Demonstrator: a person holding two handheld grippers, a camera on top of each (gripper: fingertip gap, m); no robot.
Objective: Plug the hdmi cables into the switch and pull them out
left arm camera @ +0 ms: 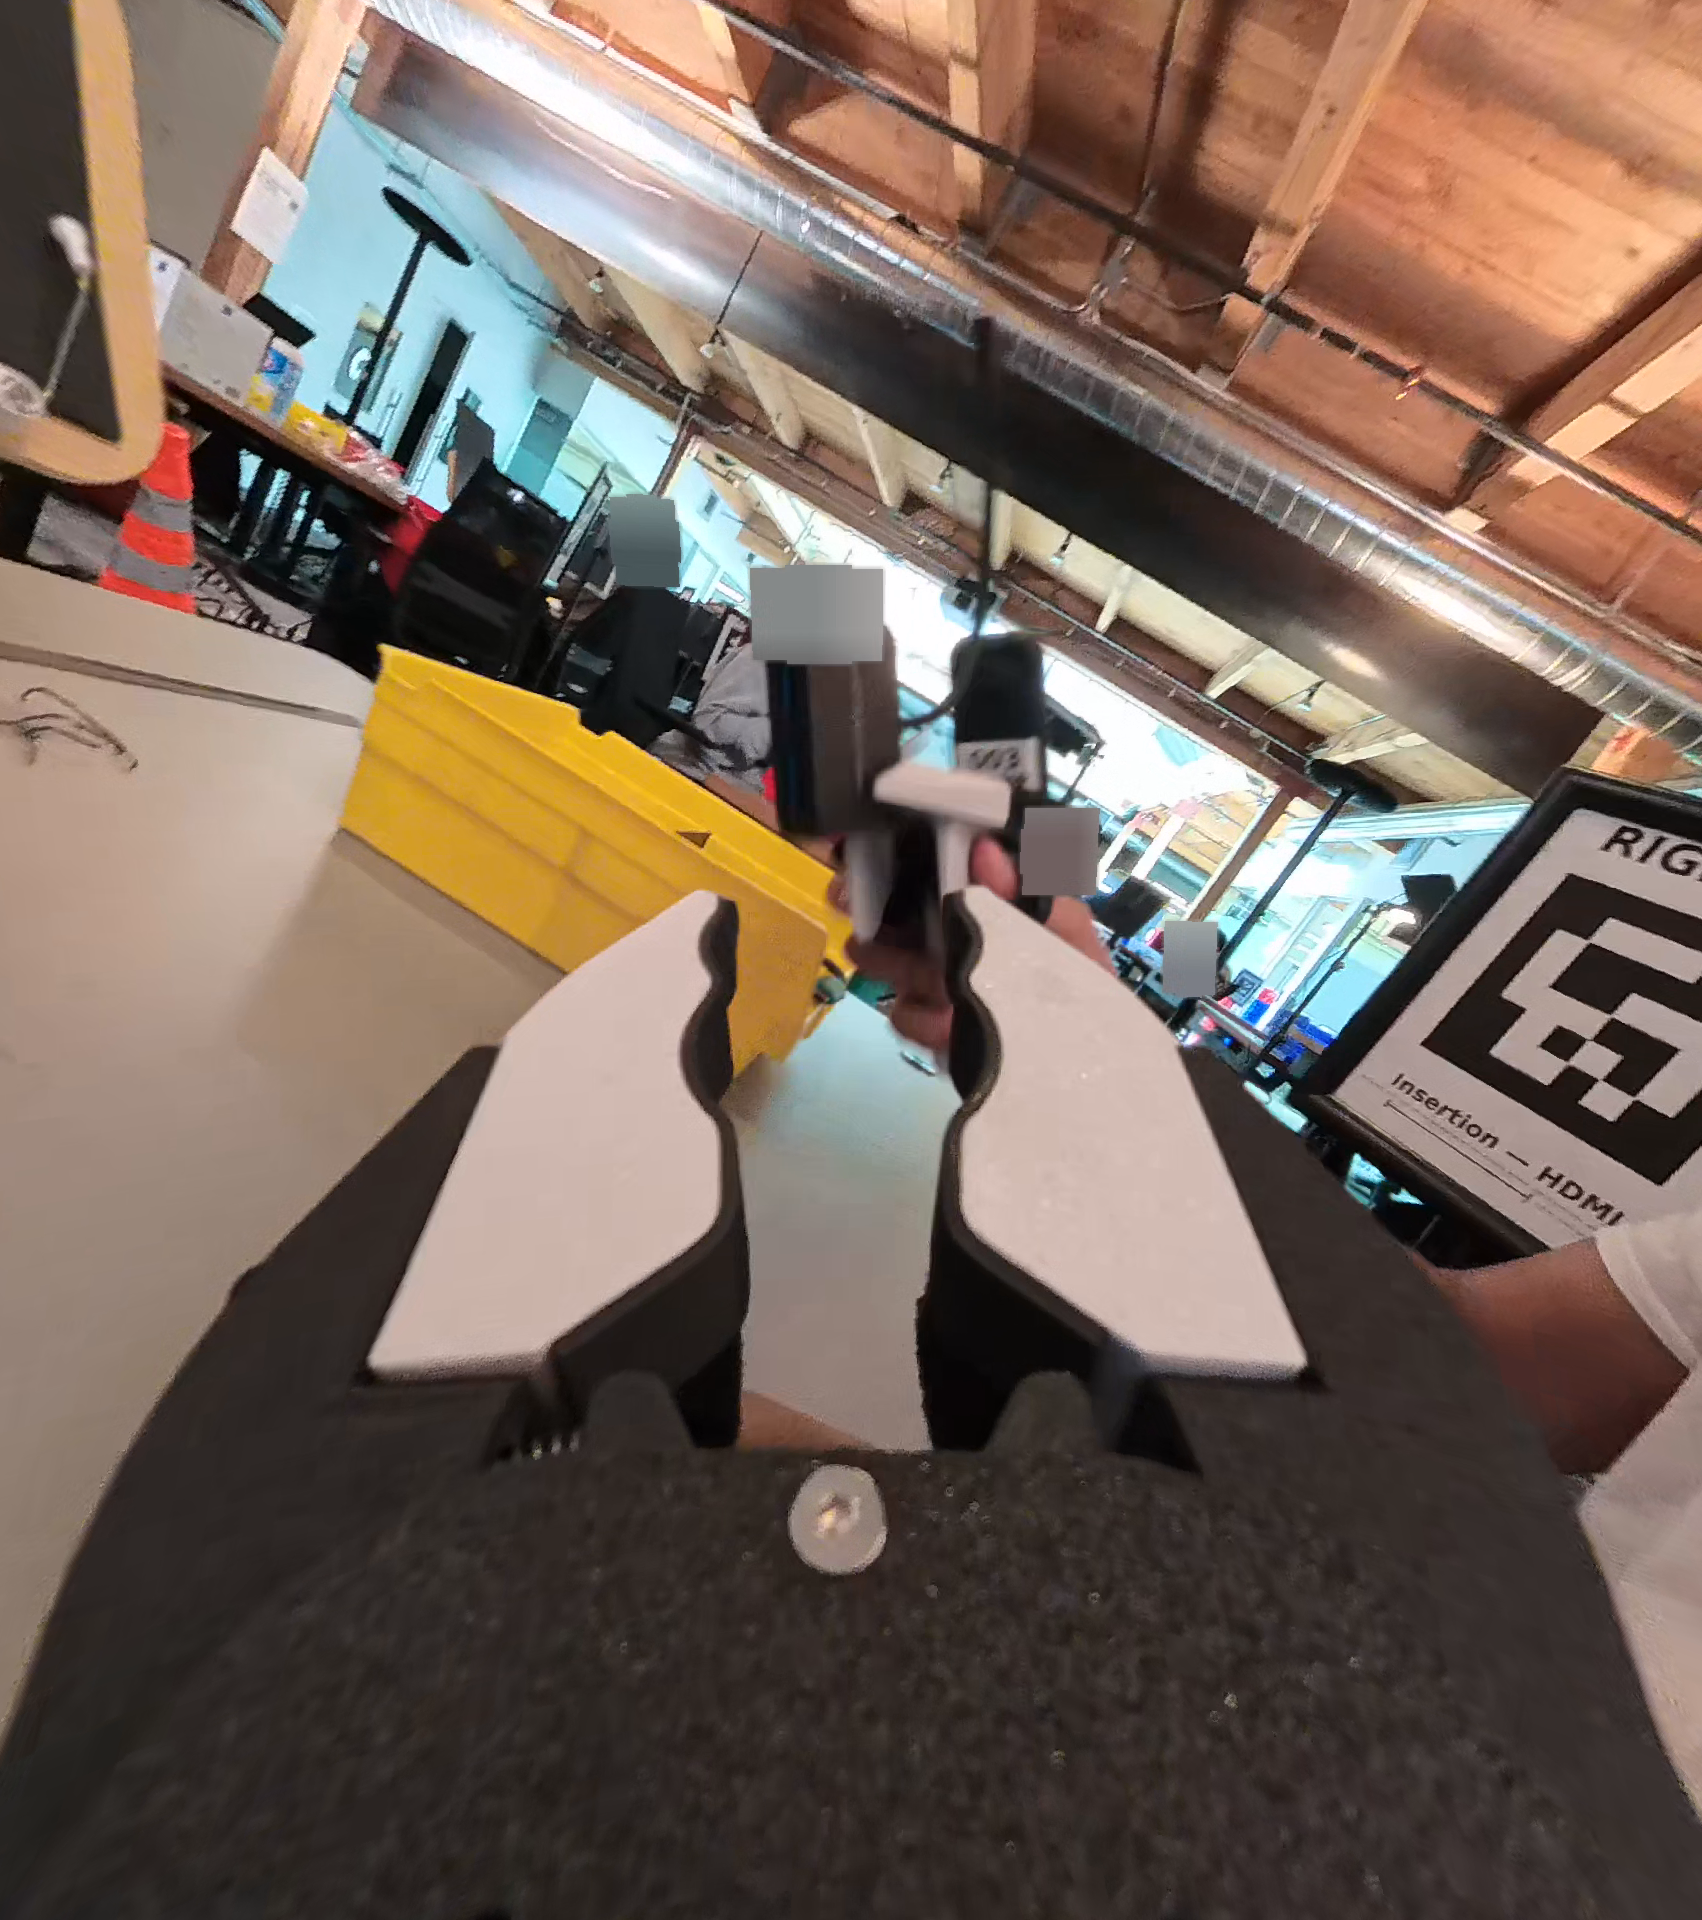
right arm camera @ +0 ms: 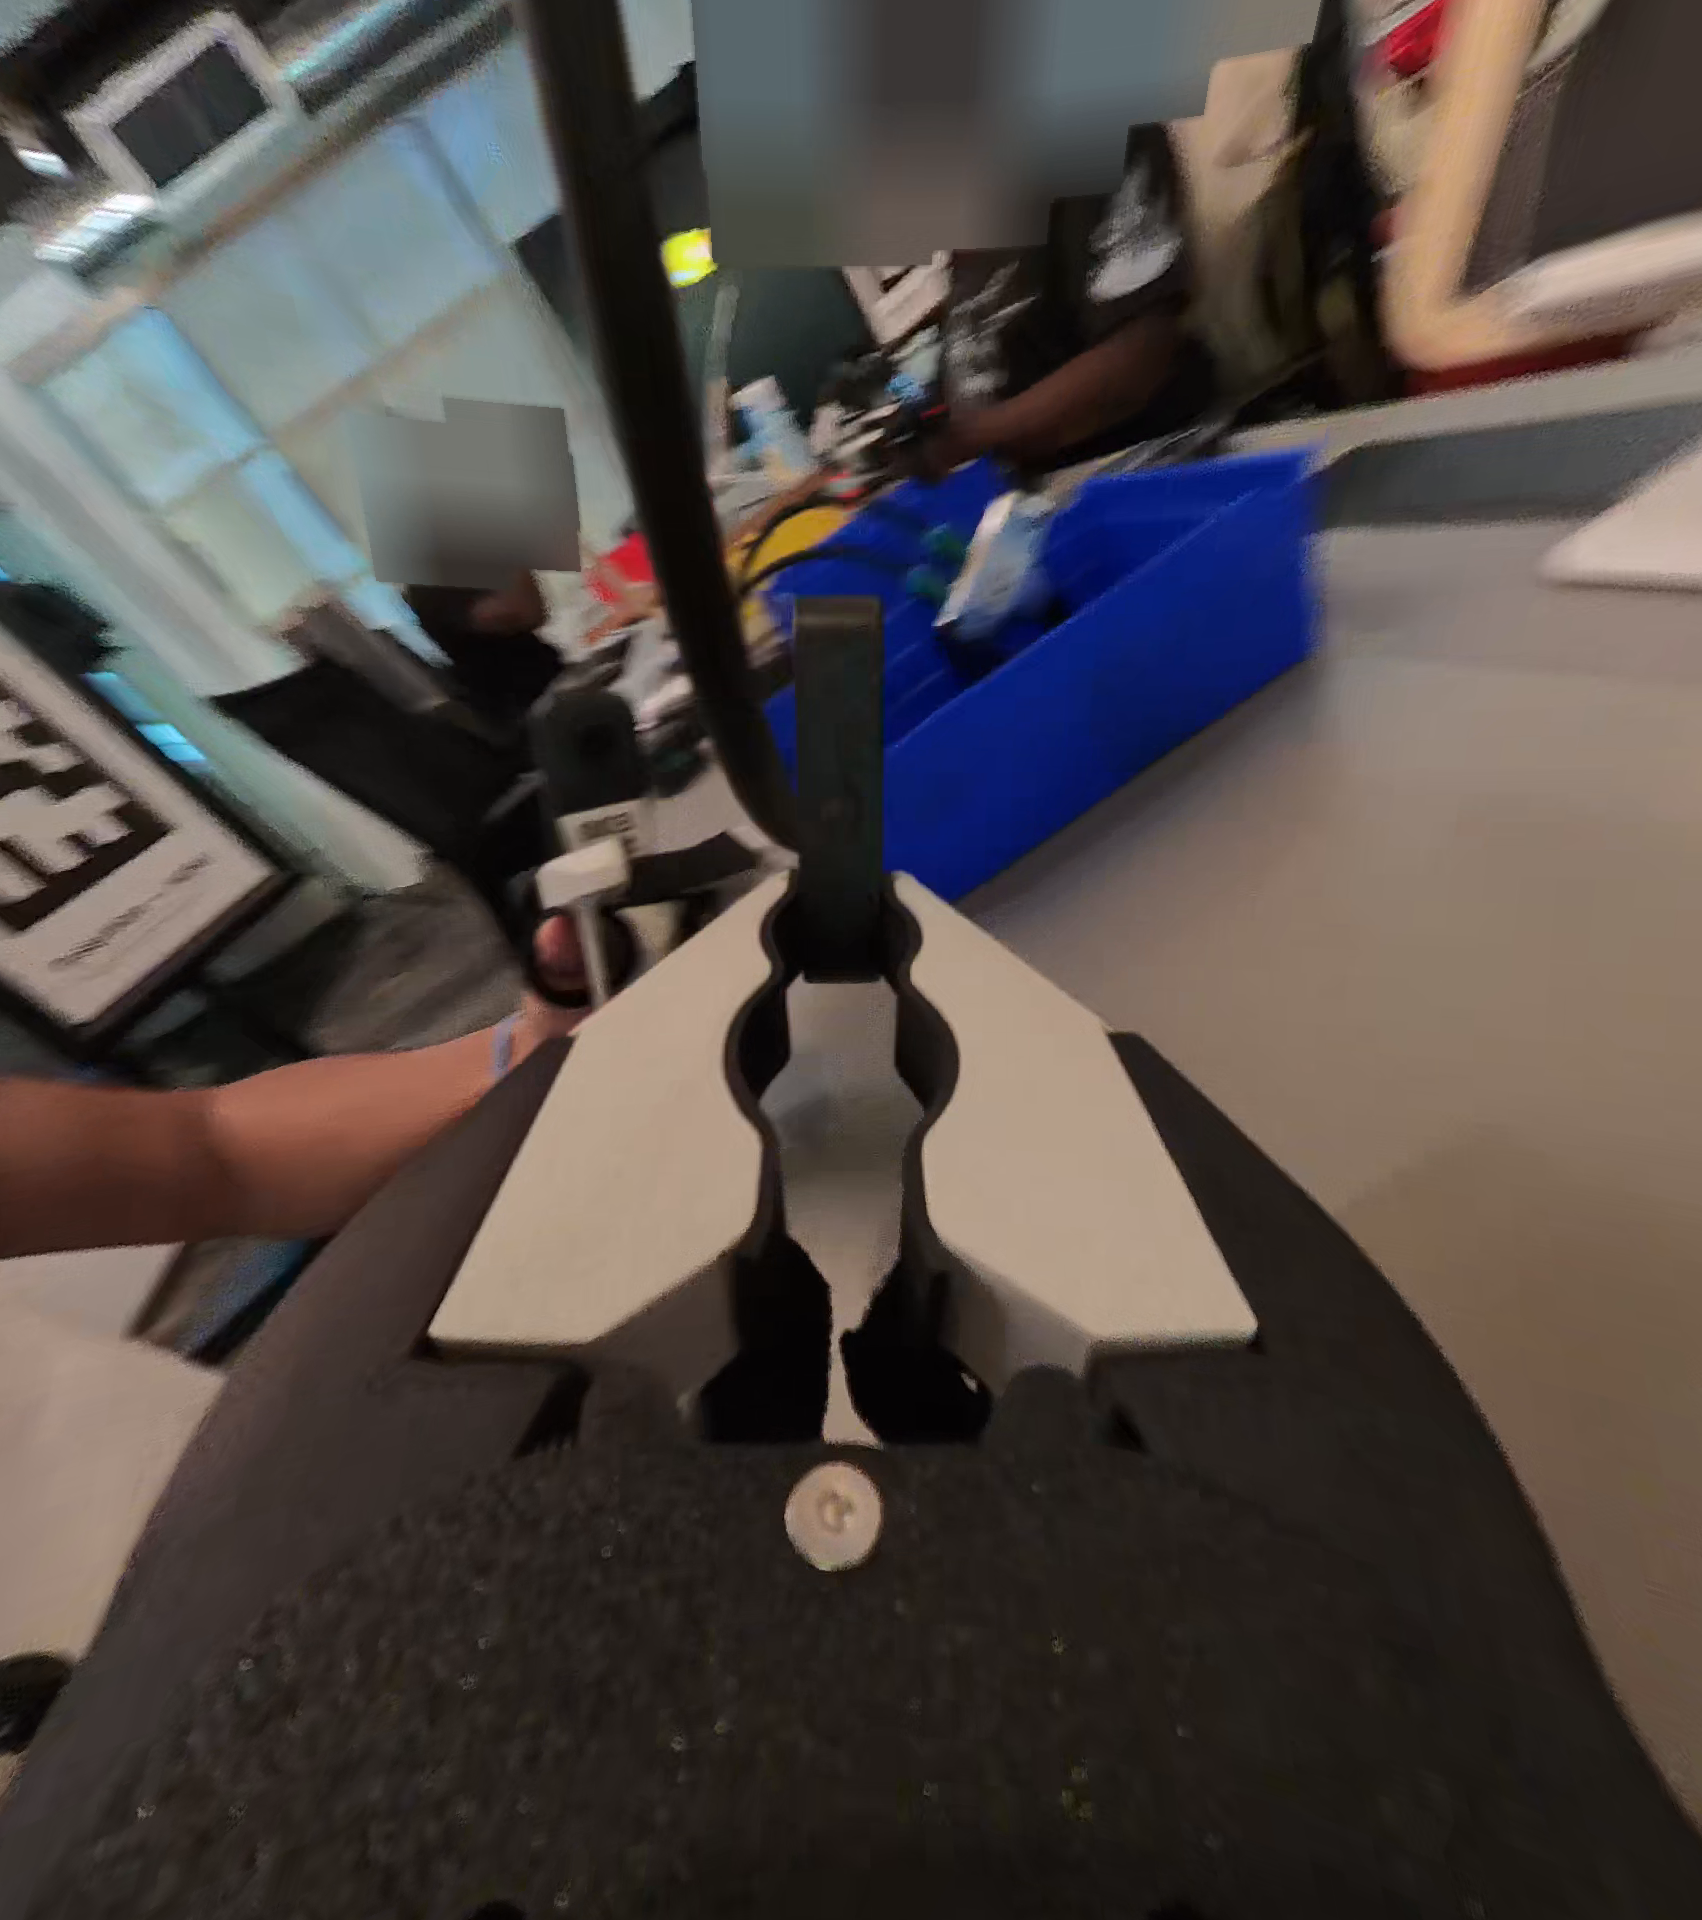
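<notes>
My right gripper is shut on a black HDMI plug, which sticks up out of the fingertips above the grey table. Its black cable curves up and out of the top of the view. My left gripper is open and empty, raised and tilted above the table. In the left wrist view the right gripper's black camera and a hand show beyond the fingertips, with the cable hanging above. A blurred dark block sits beside it. I cannot make out a switch.
A yellow bin sits on the table ahead of the left gripper. A blue bin with items stands behind the plug. A framed black-and-white marker sign stands at the table's side. A person's arm reaches across. People work in the background. Left tips to right tips: about 11 cm.
</notes>
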